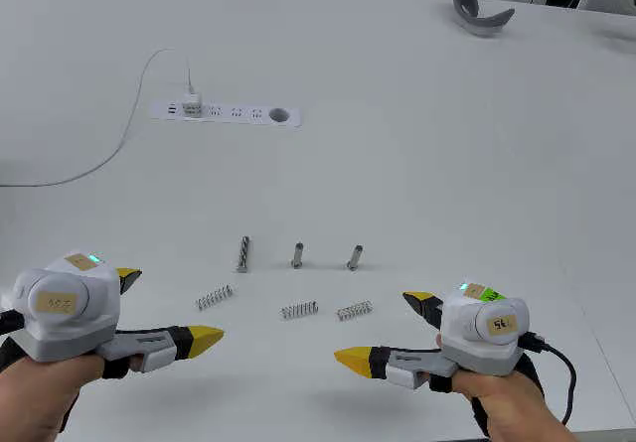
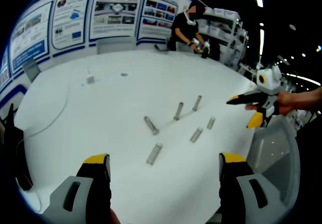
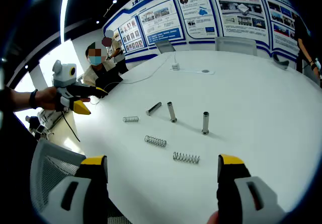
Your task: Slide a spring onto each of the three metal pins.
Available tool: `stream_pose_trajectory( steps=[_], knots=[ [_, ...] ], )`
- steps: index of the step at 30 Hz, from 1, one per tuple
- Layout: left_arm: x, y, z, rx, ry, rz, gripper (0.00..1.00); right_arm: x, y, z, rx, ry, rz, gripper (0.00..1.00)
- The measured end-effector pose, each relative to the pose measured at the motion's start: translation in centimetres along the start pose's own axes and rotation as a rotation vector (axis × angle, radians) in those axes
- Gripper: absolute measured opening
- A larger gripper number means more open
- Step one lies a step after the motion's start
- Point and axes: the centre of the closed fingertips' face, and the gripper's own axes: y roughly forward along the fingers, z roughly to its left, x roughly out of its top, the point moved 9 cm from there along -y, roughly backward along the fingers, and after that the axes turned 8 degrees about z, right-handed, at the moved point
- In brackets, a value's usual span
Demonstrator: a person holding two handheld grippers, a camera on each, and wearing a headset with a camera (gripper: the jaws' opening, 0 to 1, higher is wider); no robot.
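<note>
Three metal pins sit in a row mid-table: the left pin [image 1: 243, 253] lies on its side, while the middle pin [image 1: 297, 255] and the right pin [image 1: 354, 257] stand upright. Three loose springs [image 1: 215, 297], [image 1: 299, 310], [image 1: 354, 311] lie flat just in front of them, none on a pin. My left gripper [image 1: 169, 308] hovers open at the near left, with nothing between its yellow-tipped jaws. My right gripper [image 1: 384, 328] hovers open at the near right, also holding nothing. The left gripper view has the lying pin [image 2: 151, 125] and nearest spring [image 2: 155, 153] ahead; the right gripper view has a spring [image 3: 186, 157] closest.
A white power strip [image 1: 227, 113] with a plugged charger [image 1: 192, 104] and trailing cable lies at the back left. A grey curved object [image 1: 480, 10] rests at the far right. The table's front edge runs just below my hands. A person [image 2: 187, 26] stands beyond the table.
</note>
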Motion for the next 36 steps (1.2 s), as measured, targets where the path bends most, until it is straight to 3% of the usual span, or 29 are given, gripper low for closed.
stream_pose_trajectory(
  steps=[24, 36],
  knots=[
    [0.27, -0.2, 0.32, 0.001, -0.001, -0.007, 0.92, 0.14, 0.1, -0.41, 0.002, -0.002, -0.006, 0.92],
    [0.77, 0.55, 0.72, -0.007, 0.005, 0.003, 0.91, -0.01, -0.16, -0.55, -0.002, 0.007, -0.005, 0.92]
  ],
)
